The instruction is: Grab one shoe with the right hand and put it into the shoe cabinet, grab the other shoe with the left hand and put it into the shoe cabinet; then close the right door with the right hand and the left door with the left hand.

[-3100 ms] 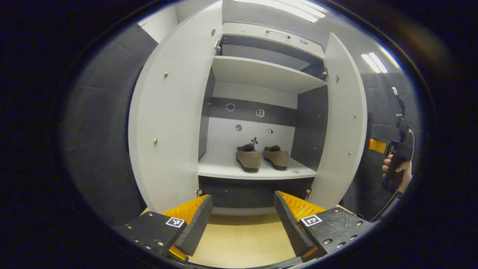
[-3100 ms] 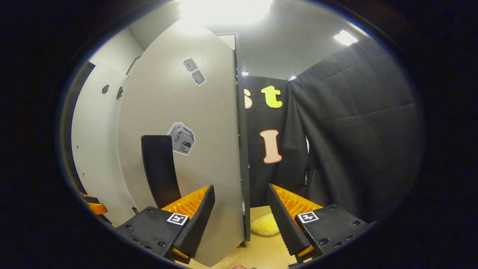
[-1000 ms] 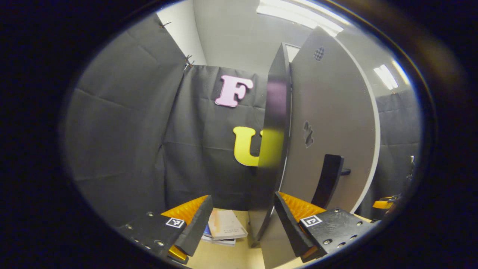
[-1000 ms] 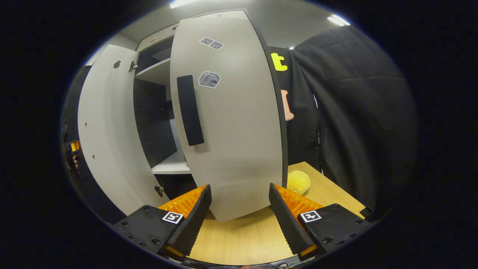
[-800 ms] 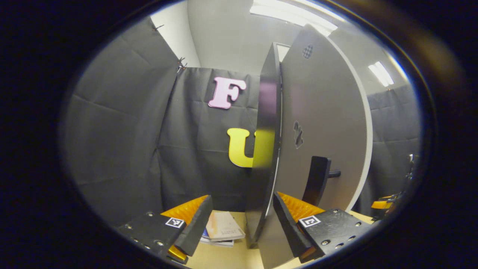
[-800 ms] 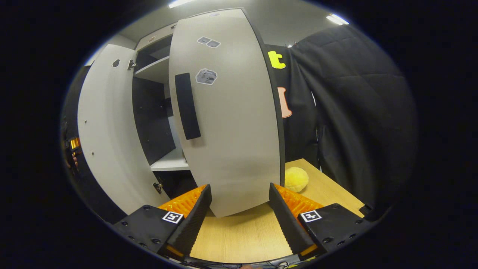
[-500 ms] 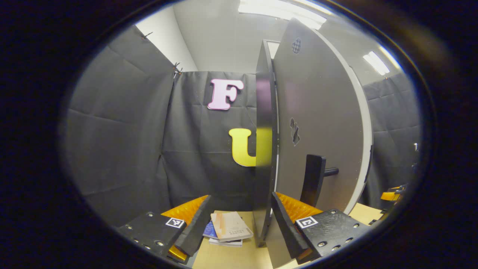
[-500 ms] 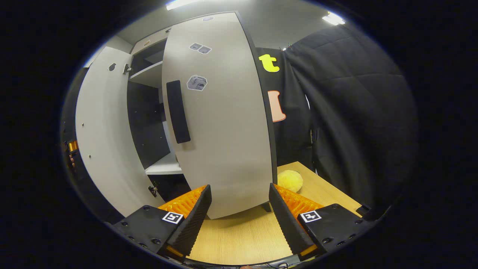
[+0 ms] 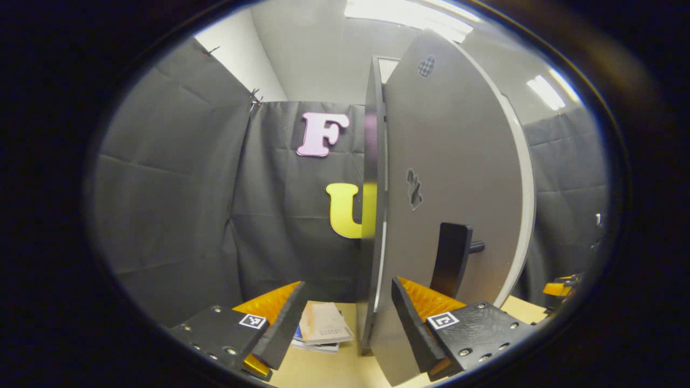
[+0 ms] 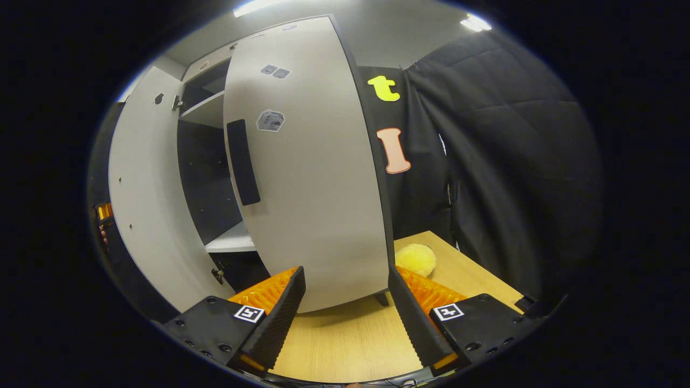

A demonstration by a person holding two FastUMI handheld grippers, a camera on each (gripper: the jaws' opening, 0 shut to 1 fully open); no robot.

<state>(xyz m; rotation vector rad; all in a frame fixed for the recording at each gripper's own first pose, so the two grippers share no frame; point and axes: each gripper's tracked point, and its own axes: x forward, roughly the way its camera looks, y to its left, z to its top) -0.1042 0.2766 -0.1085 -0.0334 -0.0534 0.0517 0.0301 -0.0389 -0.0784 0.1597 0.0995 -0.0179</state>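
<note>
The left door (image 9: 453, 178) of the shoe cabinet (image 10: 210, 140) stands just ahead of the left claw (image 9: 345, 318), turned edge-on so that its dark edge rises between the two spread fingers, nearer the right-hand one; the door's pale front face spreads off to the right of the claw, carrying a dark upright handle (image 9: 450, 258) just above the right finger (image 9: 415, 328) and a small dark sticker (image 9: 414, 188) higher up. The left claw is open and grips nothing. Beyond its left finger, low down, a small stack of books (image 9: 322, 328) lies on the desk (image 9: 334, 372). In the right gripper view the right door (image 10: 312, 161) stands partly swung shut directly ahead of the right claw (image 10: 345, 307), its lower edge showing between the wide-apart fingers; this claw is open as well, holding nothing, and I cannot tell whether either finger touches the door. The door bears a dark vertical handle (image 10: 243, 161) up and to the left of the claw, with small stickers (image 10: 270, 119) near it. Left of that door the cabinet's dark inside and a pale shelf (image 10: 232, 240) show through the gap, and farther left the left door's inner face (image 10: 145, 199) stands open. A yellow fluffy ball (image 10: 415, 258) lies on the wooden desk just above the right finger, beside the door's hinge edge; the shoes are hidden from both views
</note>
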